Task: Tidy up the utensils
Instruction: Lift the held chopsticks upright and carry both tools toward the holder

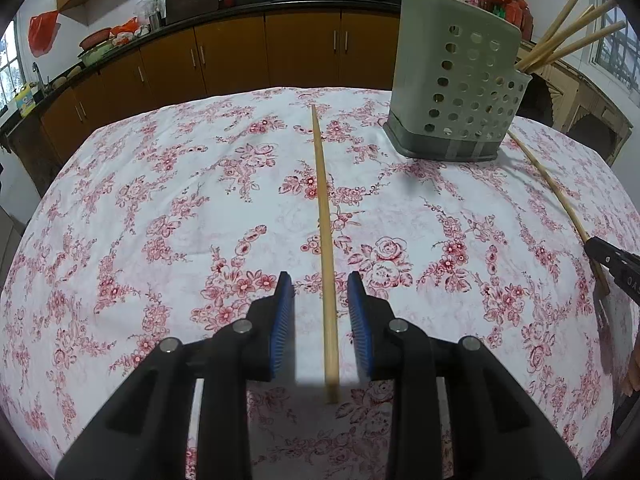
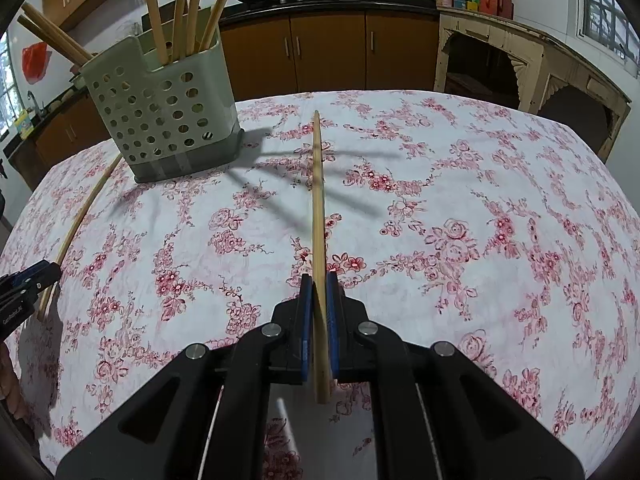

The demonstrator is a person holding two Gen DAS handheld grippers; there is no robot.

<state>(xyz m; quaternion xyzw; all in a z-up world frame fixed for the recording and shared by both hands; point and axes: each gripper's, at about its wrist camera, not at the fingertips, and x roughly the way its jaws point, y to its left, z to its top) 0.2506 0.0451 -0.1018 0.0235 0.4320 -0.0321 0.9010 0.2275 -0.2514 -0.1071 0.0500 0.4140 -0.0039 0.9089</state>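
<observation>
Between the spread fingers of the left gripper (image 1: 320,300) lies a chopstick (image 1: 323,216) on the tablecloth (image 1: 160,200), while the right gripper (image 2: 319,300) clamps another chopstick (image 2: 317,200) near its thick end; light, stiff, probably slippery wood.

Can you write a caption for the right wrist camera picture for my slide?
The right gripper is shut on a wooden chopstick above the flowery tablecloth, near the green holder.
</observation>
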